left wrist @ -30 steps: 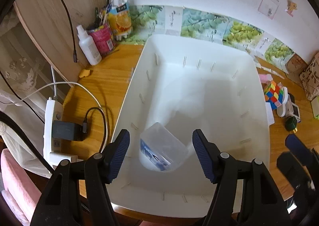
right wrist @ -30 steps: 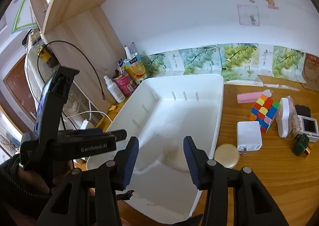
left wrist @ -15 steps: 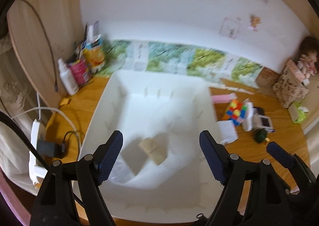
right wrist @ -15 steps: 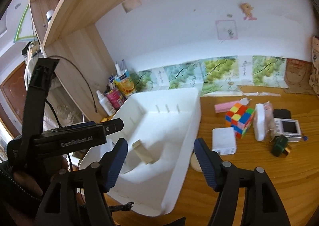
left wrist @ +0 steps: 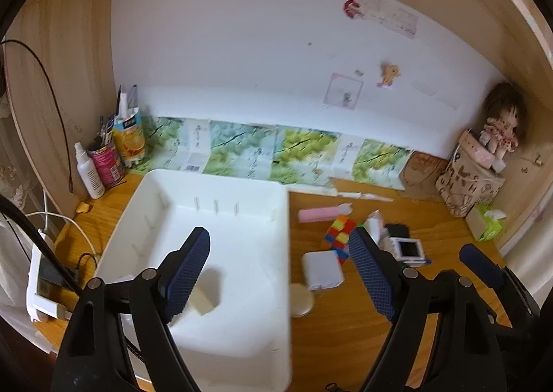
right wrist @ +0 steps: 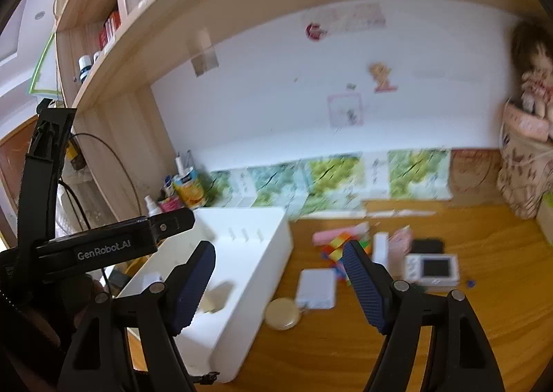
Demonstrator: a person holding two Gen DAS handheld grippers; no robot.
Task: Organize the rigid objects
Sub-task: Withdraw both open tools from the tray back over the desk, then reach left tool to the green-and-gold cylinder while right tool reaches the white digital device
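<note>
Left wrist view has the left gripper [left wrist: 283, 274] with its jaws spread wide and empty above the white rectangular plastic bin [left wrist: 221, 219], where a small pale tan block [left wrist: 204, 295] lies on the floor (blurred). Right wrist view shows the right gripper [right wrist: 276, 285] equally wide and empty over the wooden counter [right wrist: 466, 316]; beyond it lie a flat white square adapter [right wrist: 316, 288], a round beige lid [right wrist: 281, 313] touching the bin wall, a multicoloured puzzle cube [right wrist: 337, 247] and a small white screen device [right wrist: 433, 269].
</note>
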